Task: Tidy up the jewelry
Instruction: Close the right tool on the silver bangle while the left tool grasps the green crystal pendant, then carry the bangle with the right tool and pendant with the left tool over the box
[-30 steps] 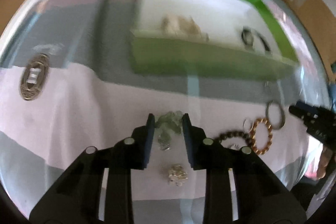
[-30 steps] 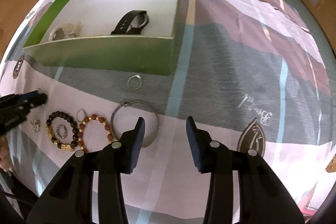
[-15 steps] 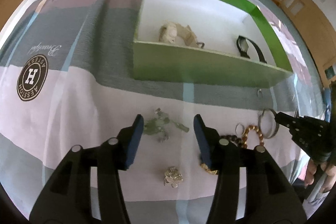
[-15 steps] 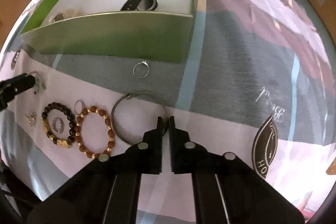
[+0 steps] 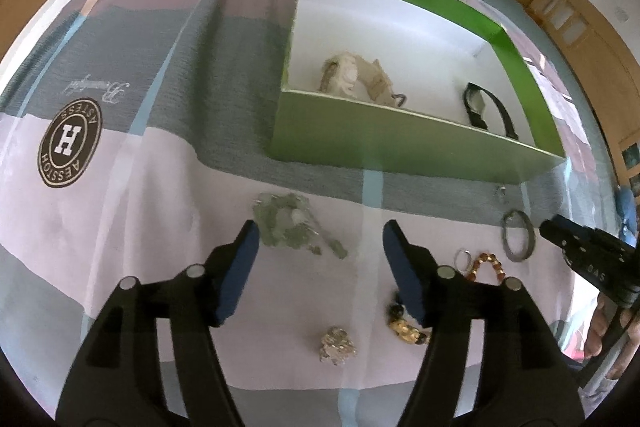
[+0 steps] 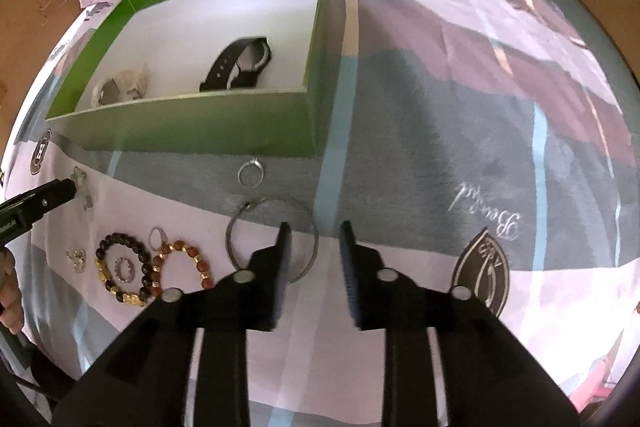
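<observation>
**Figure: Both grippers over loose jewelry on the bedspread, box waiting behind**

My left gripper [image 5: 316, 247] stands with its jaws well apart, having just been opening; the pale green beaded piece [image 5: 290, 223] lies on the cloth between and just ahead of the tips, unpressed. My right gripper [image 6: 312, 247] has its jaws partly apart, also just opened, with nothing pinched; its left finger overlaps the thin silver bangle [image 6: 272, 239], whose far arc shows beyond the tips.

Handling, as I judge it: the green piece looks light and limp, likely to sag and snag, so I would pinch the thickest clump. The bangle looks stiff, thin and slippery, lying flat on soft fabric; I would take one side of the rim edgewise. The small ring [image 6: 250, 173] sits near the wall of the green box [image 6: 192, 127]. The beaded bracelets [image 6: 180, 267] should bend and roll.

The box already holds a black watch [image 6: 240, 63] and a pale watch [image 5: 352, 79].

Legible writing: the round badge [image 5: 70, 143], seen upside down, reads "AESSTON" around an "H"; the script beside it I cannot read with confidence.
</observation>
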`<state>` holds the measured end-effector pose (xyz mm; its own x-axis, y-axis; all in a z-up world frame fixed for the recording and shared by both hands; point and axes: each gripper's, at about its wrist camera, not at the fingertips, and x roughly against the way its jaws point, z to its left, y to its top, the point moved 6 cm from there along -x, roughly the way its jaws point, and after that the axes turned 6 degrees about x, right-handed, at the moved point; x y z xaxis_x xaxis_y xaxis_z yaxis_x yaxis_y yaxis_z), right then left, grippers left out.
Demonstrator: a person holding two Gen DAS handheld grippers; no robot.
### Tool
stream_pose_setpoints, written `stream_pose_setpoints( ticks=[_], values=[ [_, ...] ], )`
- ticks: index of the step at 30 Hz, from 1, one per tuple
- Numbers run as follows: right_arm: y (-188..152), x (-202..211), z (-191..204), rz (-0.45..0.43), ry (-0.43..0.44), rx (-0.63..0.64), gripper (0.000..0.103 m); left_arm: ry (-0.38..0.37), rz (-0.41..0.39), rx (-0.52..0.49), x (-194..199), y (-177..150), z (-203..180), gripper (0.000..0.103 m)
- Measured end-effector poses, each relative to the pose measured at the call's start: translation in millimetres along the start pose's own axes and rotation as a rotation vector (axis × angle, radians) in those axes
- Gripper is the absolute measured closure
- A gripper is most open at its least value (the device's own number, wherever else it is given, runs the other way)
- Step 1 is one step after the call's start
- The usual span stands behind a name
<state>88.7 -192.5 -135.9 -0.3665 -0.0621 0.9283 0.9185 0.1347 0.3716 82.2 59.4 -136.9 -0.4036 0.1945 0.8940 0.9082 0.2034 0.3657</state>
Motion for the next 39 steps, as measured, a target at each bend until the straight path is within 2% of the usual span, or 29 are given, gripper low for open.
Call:
stream_pose_setpoints(
  ticks=[1, 6, 7, 8, 10, 13, 16, 23, 24, 25, 26, 28, 30, 34, 36, 37, 38, 39],
  values=[
    [0, 0, -2, 0.001, -0.006, -0.002, 0.068, 0.008, -0.001, 0.003, -1, 1, 1, 0.037],
    [-7, -10, -8, 0.040, -0.013, -0.014, 0.066, 0.032, -0.002, 0.027, -11, 7, 8, 0.037],
    [-7, -12, -7, 0.043, -0.015, -0.010, 0.065, 0.035, -0.001, 0.023, -13, 7, 8, 0.040],
    [-7, -13, -5, 0.044, -0.017, -0.007, 0.065, 0.041, 0.004, 0.014, -17, 7, 8, 0.048],
    [-8, -16, -3, 0.054, -0.020, 0.004, 0.065, 0.055, 0.018, 0.001, -23, 5, 7, 0.057],
    [-9, -23, -2, 0.076, -0.030, 0.012, 0.065, 0.084, 0.003, -0.024, -24, 4, 5, 0.059],
    [-11, -27, -1, 0.088, -0.036, 0.021, 0.065, 0.084, 0.002, -0.035, -23, 4, 3, 0.070],
    [-10, -31, 2, 0.076, -0.046, 0.047, 0.065, 0.078, -0.004, -0.056, -22, 2, 0, 0.074],
    [-10, -32, 3, 0.076, -0.048, 0.049, 0.066, 0.076, -0.005, -0.057, -21, 1, 0, 0.075],
    [-10, -31, 5, 0.073, -0.044, 0.055, 0.083, 0.074, -0.008, -0.058, -20, 1, -1, 0.076],
    [-14, -28, 12, 0.072, -0.046, 0.060, 0.096, 0.070, -0.014, -0.057, -18, 2, -1, 0.077],
    [-14, -25, 18, 0.064, -0.043, 0.068, 0.100, 0.054, -0.018, -0.052, -14, 3, -1, 0.079],
    [-14, -24, 20, 0.063, -0.032, 0.067, 0.100, 0.027, -0.019, -0.043, -9, 4, -2, 0.088],
    [-9, -14, 17, 0.029, 0.002, 0.047, 0.100, -0.008, -0.032, -0.042, 2, 3, -5, 0.088],
    [-7, -10, 14, 0.017, 0.009, 0.035, 0.100, -0.015, -0.023, -0.023, 2, 3, -4, 0.084],
    [-7, -10, 12, 0.018, 0.001, 0.028, 0.098, -0.016, -0.017, -0.014, 1, 3, -4, 0.076],
    [-7, -10, 10, 0.020, -0.010, 0.023, 0.090, -0.011, -0.013, 0.005, 0, 4, -1, 0.070],
    [-7, -10, 8, 0.019, -0.021, 0.018, 0.085, -0.003, -0.018, 0.019, -2, 5, 2, 0.068]
  ],
)
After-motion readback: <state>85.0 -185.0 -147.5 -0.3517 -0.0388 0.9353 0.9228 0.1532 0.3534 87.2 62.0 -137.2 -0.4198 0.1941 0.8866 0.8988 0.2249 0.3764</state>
